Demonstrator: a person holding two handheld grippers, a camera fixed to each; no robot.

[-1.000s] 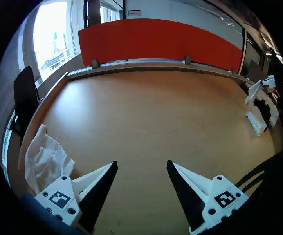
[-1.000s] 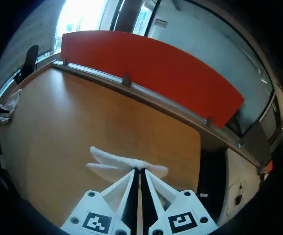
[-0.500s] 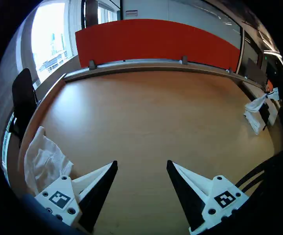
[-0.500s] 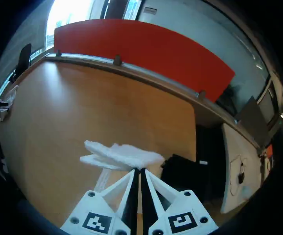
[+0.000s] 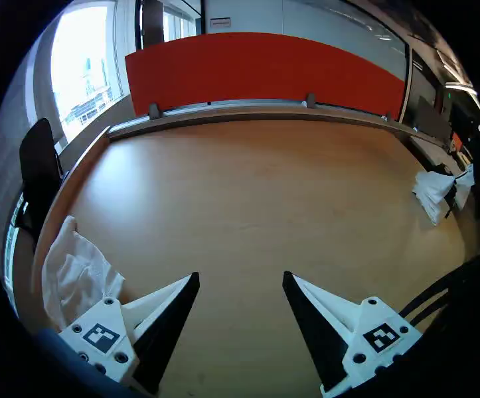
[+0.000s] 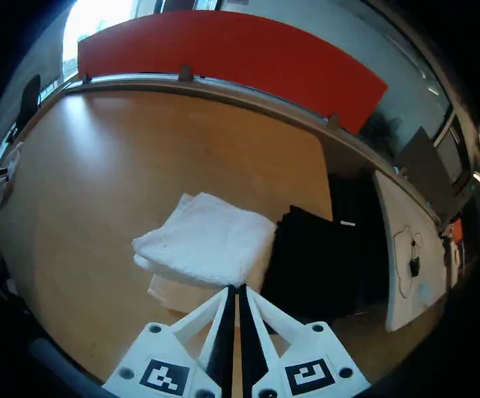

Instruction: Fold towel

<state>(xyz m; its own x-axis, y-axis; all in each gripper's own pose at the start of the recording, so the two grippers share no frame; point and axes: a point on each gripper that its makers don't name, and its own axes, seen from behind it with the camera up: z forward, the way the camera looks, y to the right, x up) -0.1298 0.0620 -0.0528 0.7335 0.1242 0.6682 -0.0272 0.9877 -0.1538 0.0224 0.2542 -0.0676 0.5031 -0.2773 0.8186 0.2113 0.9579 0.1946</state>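
Note:
A folded white towel point(image 6: 206, 242) lies by the right edge of the wooden table point(image 6: 140, 166), its top face towards me. My right gripper point(image 6: 237, 292) is shut, its fingertips meeting on the towel's near edge. In the left gripper view the same folded towel point(image 5: 433, 189) shows far off at the right of the table point(image 5: 253, 186), with the right gripper just behind it. A second white towel point(image 5: 74, 272) lies crumpled at the table's left edge, beside my left gripper point(image 5: 240, 280). That gripper is open above bare wood, holding nothing.
A red divider panel point(image 5: 266, 69) runs along the table's far edge. A black chair point(image 5: 37, 166) stands off the left side. Past the right edge are a dark chair point(image 6: 313, 265) and a white desk point(image 6: 405, 252) with a cable on it.
The right gripper has tipped downward with the folded towel, which went from edge-on and raised to lying flat near the table's right edge. The left gripper stayed almost still.

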